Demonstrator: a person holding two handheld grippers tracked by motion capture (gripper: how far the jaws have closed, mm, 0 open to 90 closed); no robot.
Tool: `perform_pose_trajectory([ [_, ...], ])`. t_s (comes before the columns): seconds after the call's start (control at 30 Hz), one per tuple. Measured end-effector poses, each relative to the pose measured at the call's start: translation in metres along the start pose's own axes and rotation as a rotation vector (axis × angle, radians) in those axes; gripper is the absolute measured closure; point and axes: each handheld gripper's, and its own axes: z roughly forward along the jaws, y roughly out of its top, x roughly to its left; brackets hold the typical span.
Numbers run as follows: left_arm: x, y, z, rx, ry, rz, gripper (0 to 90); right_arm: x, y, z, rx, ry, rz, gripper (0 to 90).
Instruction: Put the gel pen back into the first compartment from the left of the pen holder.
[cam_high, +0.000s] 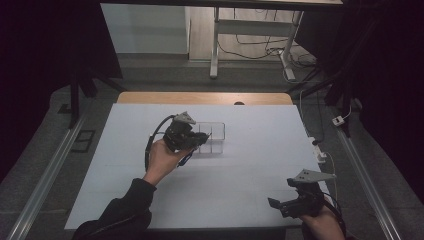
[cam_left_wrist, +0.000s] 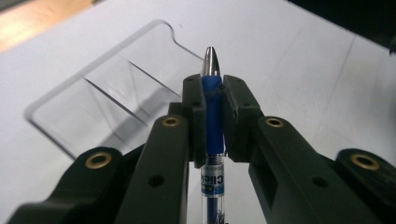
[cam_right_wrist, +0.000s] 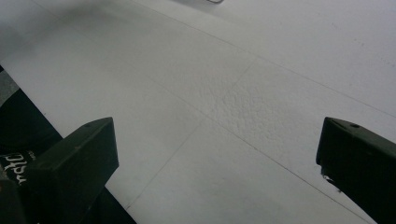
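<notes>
Left hand-held gripper (cam_left_wrist: 214, 98) is clamped on a blue pen (cam_left_wrist: 212, 107), tip forward, held above the table (cam_high: 240, 170) just beside the clear divided tray (cam_left_wrist: 112, 93). Pickup done; dropping the pen into a compartment likely remains. Right hand-held gripper (cam_right_wrist: 217, 154) idles near the table's edge, jaws apart, empty.

pen (cam_left_wrist: 213, 119): blue rubbery grip, shiny metal tip | tray (cam_left_wrist: 100, 100): clear glossy plastic

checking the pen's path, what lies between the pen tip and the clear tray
Nothing: in the left gripper view, bare white table separates the pen from the clear tray.
</notes>
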Motion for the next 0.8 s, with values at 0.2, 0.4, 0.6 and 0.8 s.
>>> perform_pose_trajectory([
  [0.2, 0.012, 0.010, -0.008, -0.046, 0.027, -0.024, 79.6, 0.000, 0.000, 0.000, 0.004, -0.001, -0.001, 0.0],
  [0.4, 0.021, 0.021, -0.013, -0.084, 0.055, -0.025, 79.6, 0.000, 0.000, 0.000, 0.005, 0.001, -0.001, 0.0],
  [0.6, 0.031, 0.030, -0.012, -0.119, 0.062, -0.041, 79.6, 0.000, 0.000, 0.000, 0.004, 0.003, 0.000, 0.0],
  [0.8, 0.038, 0.037, -0.007, -0.138, 0.083, -0.038, 79.6, 0.000, 0.000, 0.000, 0.005, 0.006, 0.001, 0.0],
])
